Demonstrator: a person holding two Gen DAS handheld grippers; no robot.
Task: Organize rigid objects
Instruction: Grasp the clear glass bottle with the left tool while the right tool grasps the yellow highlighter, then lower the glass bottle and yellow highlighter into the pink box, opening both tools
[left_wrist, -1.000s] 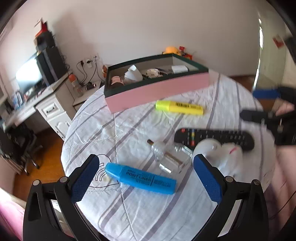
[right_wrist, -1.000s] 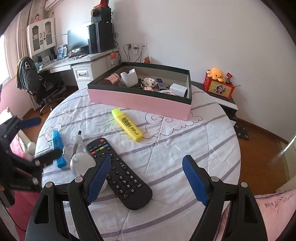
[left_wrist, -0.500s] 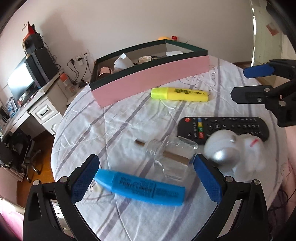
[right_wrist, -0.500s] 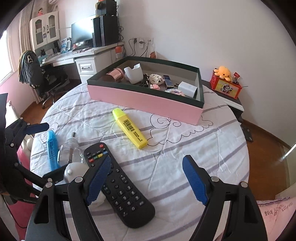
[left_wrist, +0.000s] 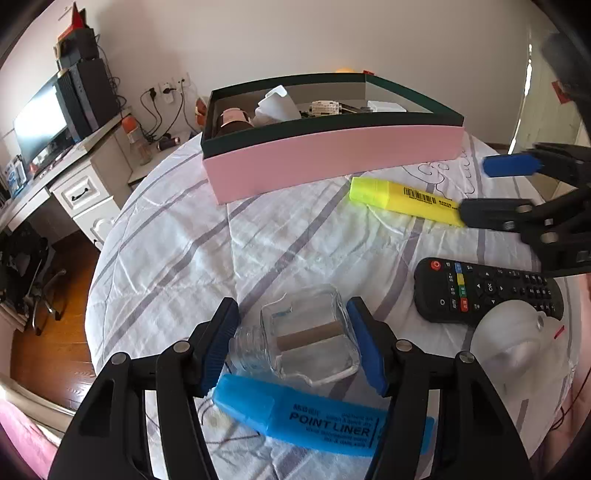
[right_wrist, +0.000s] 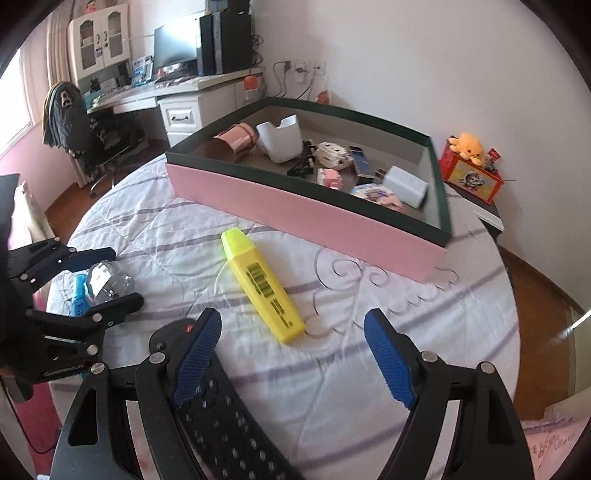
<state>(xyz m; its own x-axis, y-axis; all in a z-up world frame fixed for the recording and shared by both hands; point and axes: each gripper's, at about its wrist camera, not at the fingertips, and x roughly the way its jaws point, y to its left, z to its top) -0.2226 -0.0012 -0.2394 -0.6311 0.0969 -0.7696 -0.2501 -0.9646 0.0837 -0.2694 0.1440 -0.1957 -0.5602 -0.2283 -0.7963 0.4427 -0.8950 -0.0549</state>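
Note:
My left gripper (left_wrist: 295, 343) is shut on a clear glass bottle (left_wrist: 310, 336), its blue pads on both sides; the bottle also shows in the right wrist view (right_wrist: 107, 278). A blue highlighter (left_wrist: 321, 421) lies just below it. A yellow highlighter (right_wrist: 262, 288) lies mid-table. A black remote (left_wrist: 487, 291) lies at right, beside a white rounded object (left_wrist: 517, 343). My right gripper (right_wrist: 291, 354) is open and empty, above the remote (right_wrist: 218, 424) and near the yellow highlighter's end. The pink box (right_wrist: 295, 210) with a dark green rim holds several items.
The round table has a white striped cloth (left_wrist: 177, 258). A desk with a monitor (right_wrist: 177, 48) and a chair (right_wrist: 85, 125) stand beyond the table at left. A red box with an orange plush (right_wrist: 469, 162) sits to the right of the pink box.
My left gripper moved forward and closed on the glass bottle. My right gripper advanced over the remote toward the yellow highlighter, still open.

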